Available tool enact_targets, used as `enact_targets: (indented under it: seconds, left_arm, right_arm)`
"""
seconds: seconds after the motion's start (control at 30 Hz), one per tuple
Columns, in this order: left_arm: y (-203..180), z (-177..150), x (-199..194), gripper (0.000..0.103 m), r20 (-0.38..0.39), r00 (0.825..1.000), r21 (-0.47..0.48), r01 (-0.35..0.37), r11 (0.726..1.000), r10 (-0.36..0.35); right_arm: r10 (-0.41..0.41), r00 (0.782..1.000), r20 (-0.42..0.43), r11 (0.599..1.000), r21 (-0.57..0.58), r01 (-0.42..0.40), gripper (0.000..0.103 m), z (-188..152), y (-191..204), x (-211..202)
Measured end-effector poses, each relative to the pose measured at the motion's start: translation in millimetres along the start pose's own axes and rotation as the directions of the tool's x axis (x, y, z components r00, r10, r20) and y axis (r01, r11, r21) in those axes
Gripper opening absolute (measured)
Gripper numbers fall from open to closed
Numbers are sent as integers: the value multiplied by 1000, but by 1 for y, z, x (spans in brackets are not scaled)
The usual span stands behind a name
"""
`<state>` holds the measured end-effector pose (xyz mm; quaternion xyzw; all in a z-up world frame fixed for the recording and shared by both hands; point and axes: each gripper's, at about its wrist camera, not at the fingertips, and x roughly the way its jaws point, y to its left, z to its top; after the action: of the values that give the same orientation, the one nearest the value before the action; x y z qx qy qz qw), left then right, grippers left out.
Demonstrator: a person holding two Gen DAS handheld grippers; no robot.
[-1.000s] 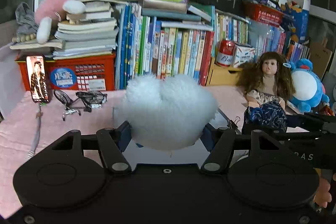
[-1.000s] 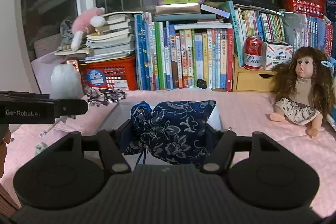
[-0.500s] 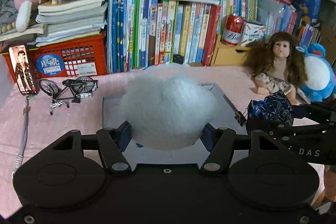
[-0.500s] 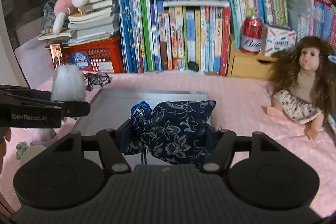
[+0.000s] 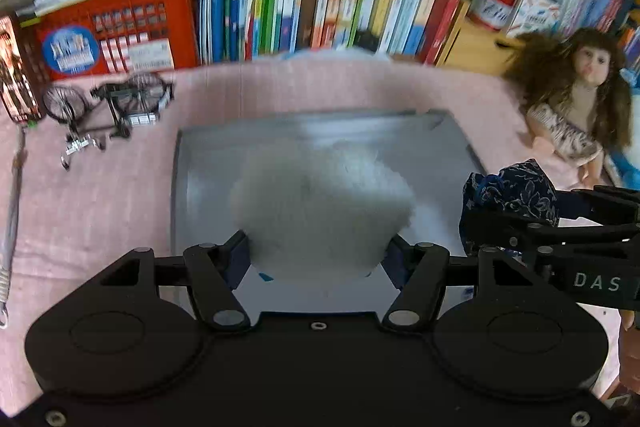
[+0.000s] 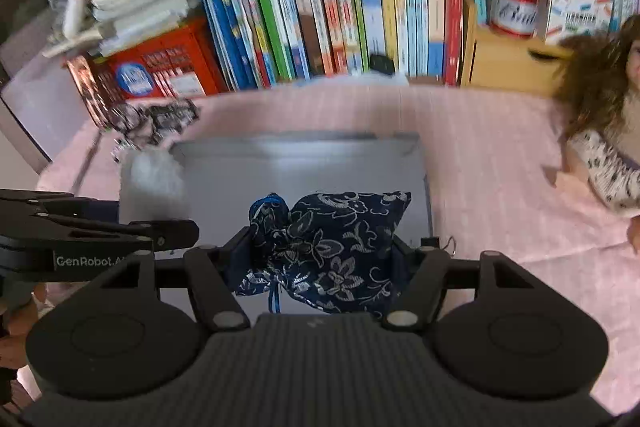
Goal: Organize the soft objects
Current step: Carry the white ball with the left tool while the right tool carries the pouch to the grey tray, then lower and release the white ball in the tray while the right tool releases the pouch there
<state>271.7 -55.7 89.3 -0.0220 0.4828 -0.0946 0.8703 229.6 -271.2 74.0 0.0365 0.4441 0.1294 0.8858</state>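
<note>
Both grippers have been tipped down over the flat grey tray (image 5: 192,187), the left gripper (image 5: 318,259) half-closed around a light, squashy white fluffy pom-pom (image 5: 320,211), the right gripper (image 6: 324,259) likewise around a limp navy floral drawstring pouch (image 6: 332,243), best pinched mid-body.

light: bright, even, source not visible | shadows: soft, faint on grey tray (image 5: 192,187) | glare: pale sheen along tray's far rim | blur: motion smear on row of books (image 6: 340,7) behind tray and doll (image 5: 576,99) right of it; gripper bodies in front of tray sharp | distortion: fisheye bends the books' spines outward toward frame edges
</note>
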Motion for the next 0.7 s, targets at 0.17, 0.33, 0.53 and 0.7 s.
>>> enact_targets:
  seconds: [0.17,0.33,0.53,0.7]
  left_arm:
    - [1,1,26,63,-89,996,-12,-13,1000,12]
    - [1,-1,44,64,-159,987,-6,-37,999,36]
    - [4,-4,58,64,-201,979,-27,-45,999,39]
    - [4,-6,64,64,-216,975,-20,-54,998,48]
  right_arm:
    - [-8,996,-90,1000,-24,6,70,-4,1,29]
    - [-19,988,-151,998,-66,9,70,-7,4,48]
    - [-24,982,-188,997,-71,10,72,-11,4,62]
    - [-24,979,-203,997,-78,8,73,-16,3,67]
